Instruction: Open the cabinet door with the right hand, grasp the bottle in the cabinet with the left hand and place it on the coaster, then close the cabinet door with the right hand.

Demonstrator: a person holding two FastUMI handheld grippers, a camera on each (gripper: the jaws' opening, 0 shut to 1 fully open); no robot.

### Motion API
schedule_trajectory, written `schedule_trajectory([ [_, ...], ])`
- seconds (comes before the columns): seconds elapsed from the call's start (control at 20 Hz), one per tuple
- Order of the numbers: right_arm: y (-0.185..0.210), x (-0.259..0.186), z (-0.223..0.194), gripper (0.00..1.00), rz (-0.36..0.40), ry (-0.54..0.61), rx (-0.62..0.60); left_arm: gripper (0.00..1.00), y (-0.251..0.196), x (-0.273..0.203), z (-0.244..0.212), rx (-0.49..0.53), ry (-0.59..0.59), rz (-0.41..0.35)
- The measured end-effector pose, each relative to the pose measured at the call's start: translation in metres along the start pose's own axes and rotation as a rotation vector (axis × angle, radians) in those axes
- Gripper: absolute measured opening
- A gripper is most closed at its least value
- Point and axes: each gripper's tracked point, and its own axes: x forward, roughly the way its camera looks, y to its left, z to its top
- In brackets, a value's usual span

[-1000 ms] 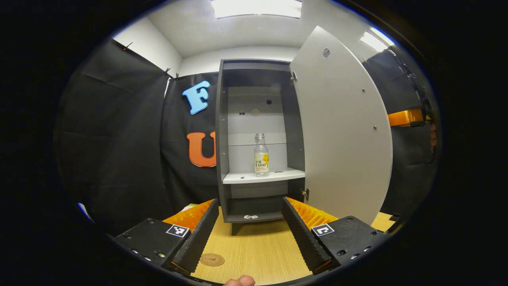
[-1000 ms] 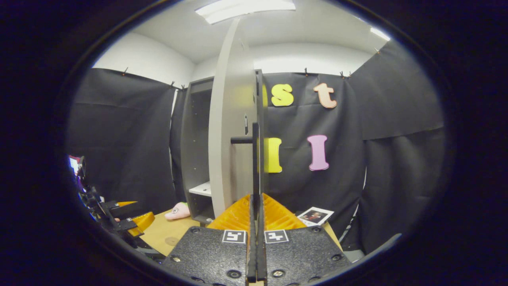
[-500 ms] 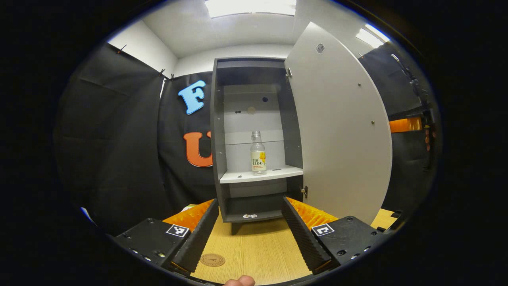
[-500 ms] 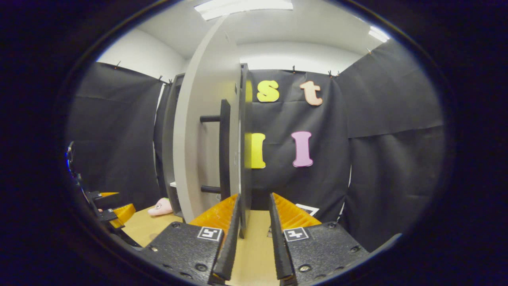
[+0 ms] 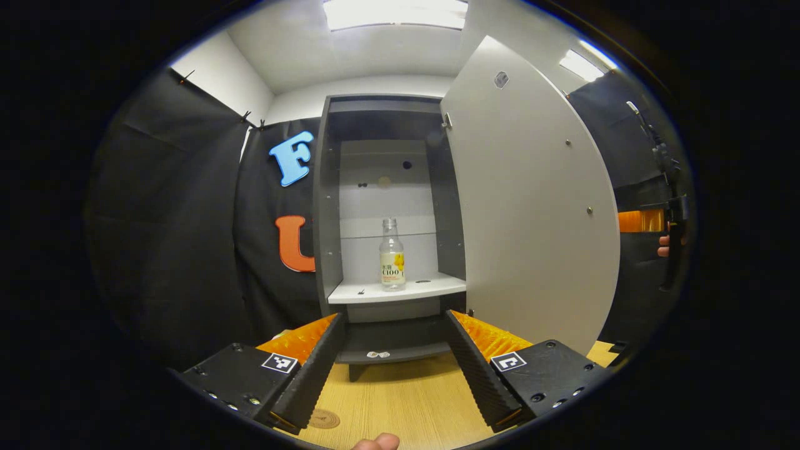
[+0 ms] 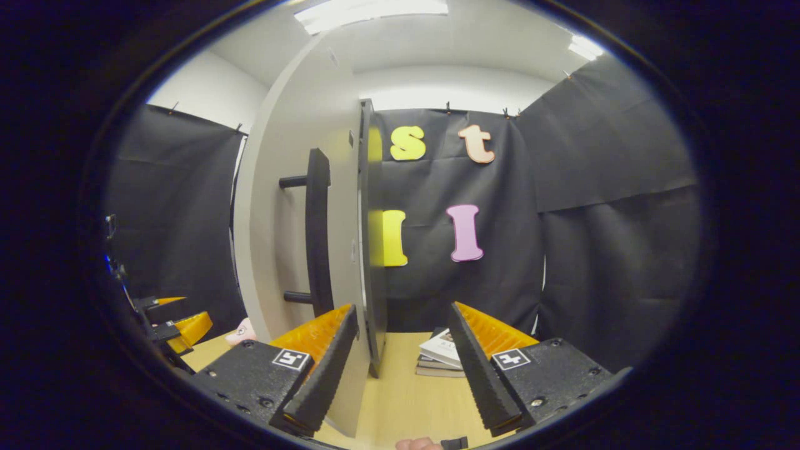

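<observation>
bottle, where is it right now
In the left gripper view the bottle stands upright on the cabinet's middle shelf, near its centre, behind the open door on the right.

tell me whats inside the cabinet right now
One bottle stands upright on the cabinet middle shelf; the space above it looks bare. The left gripper fingers partly cover the lowest compartment.
</observation>
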Motion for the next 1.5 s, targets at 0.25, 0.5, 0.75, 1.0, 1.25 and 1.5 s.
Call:
schedule_trajectory([
  [0.25, -0.001, 0.001, -0.002, 0.92, -0.023, -0.010, -0.049, 0.96, 0.002, 0.057, 0.022, 0.003, -0.066, 0.000],
  [0.5, -0.002, 0.003, 0.001, 0.92, -0.024, -0.016, -0.006, 0.96, 0.020, 0.136, 0.042, -0.005, -0.108, 0.038],
  [0.75, -0.004, 0.005, 0.009, 0.92, -0.047, -0.029, -0.006, 0.96, 0.032, 0.208, 0.041, -0.030, -0.099, 0.050],
  [1.0, -0.007, 0.009, 0.010, 0.92, -0.071, -0.023, -0.029, 0.96, 0.033, 0.266, 0.039, 0.009, -0.085, 0.048],
  [1.25, -0.010, 0.014, 0.006, 0.92, -0.081, -0.008, -0.003, 0.96, 0.023, 0.308, 0.038, 0.027, -0.073, 0.024],
  [1.5, -0.011, 0.017, 0.002, 0.92, -0.091, 0.003, 0.005, 0.96, 0.025, 0.334, 0.034, 0.024, -0.067, 0.030],
])
